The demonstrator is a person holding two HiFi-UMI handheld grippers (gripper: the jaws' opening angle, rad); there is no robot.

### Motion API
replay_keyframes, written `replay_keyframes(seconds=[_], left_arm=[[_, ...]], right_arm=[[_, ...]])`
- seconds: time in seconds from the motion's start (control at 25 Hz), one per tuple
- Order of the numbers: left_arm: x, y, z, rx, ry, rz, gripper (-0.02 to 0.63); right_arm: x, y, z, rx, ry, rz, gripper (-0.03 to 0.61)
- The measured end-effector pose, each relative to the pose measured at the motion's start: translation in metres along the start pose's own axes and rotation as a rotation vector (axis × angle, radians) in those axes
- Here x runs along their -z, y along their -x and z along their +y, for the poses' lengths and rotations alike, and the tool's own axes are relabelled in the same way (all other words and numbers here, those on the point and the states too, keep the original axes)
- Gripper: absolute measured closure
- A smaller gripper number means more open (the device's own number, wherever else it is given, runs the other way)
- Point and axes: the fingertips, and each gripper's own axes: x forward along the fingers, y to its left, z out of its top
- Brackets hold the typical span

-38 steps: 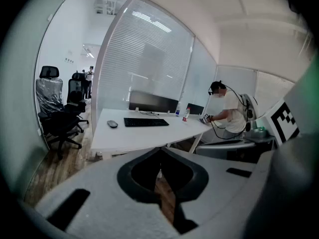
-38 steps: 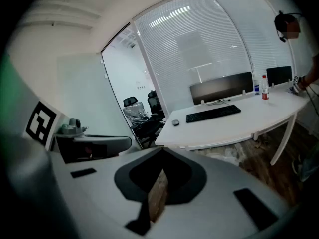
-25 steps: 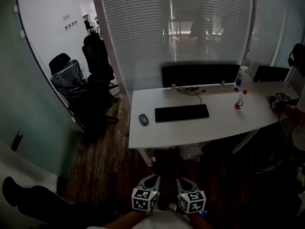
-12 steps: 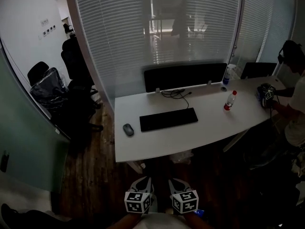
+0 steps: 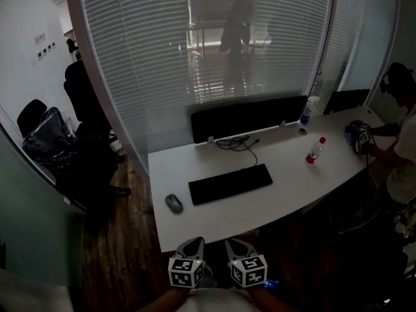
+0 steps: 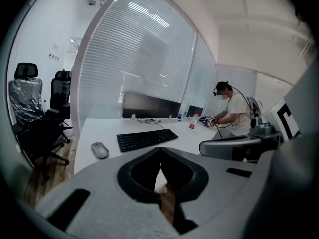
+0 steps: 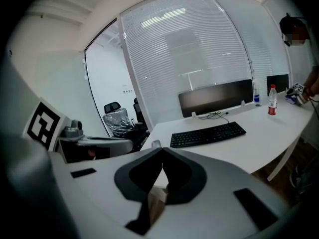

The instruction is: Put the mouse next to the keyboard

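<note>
You held both grippers low at the bottom centre of the head view, side by side and short of the desk. Your left gripper was clenched, its two jaws meeting at the tips with nothing between them. Your right gripper was clenched the same way, also empty. Their marker cubes sat just apart from each other, nearest the lower edge of the frame.

The mouse lay on the white desk, left of centre in the head view, near the desk's left edge. It sat just off the left end of the black keyboard, with a small strip of bare desk between them. The keyboard lay at a slant, its right end higher in the frame.

Above the keyboard, a dark cable curled in front of a black divider panel. Toward the upper right of the desk stood a bottle with a red cap. At the right edge of the frame a person leaned over the desk's far end. Black office chairs stood at the left, beside the slatted blinds.
</note>
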Motion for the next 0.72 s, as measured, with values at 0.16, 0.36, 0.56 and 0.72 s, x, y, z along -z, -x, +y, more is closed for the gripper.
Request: replay_keyframes(seconds=[0.16,0.36,0.56,0.72], left_arm=[[-0.011,-0.012,0.023,0.008,0.015,0.006,0.609],[-0.020,-0.027,0.039,0.004,0.034,0.012,0.609],[-0.036,-0.044,0.049,-0.035,0.055,-0.009,0.609],[-0.041,-0.054,0.057,-0.062,0.065,-0.007,0.609]], right_arm=[[-0.012,-0.025,0.008,0.004,0.004,0.006,0.574],[-0.026,-0.048,0.002,-0.002,0.012,0.025,0.574],[-0.041,-0.069,-0.012,-0.033,0.030,0.039,0.574],[-0.054,-0.085,-0.019,-0.059,0.056,0.050,0.574]])
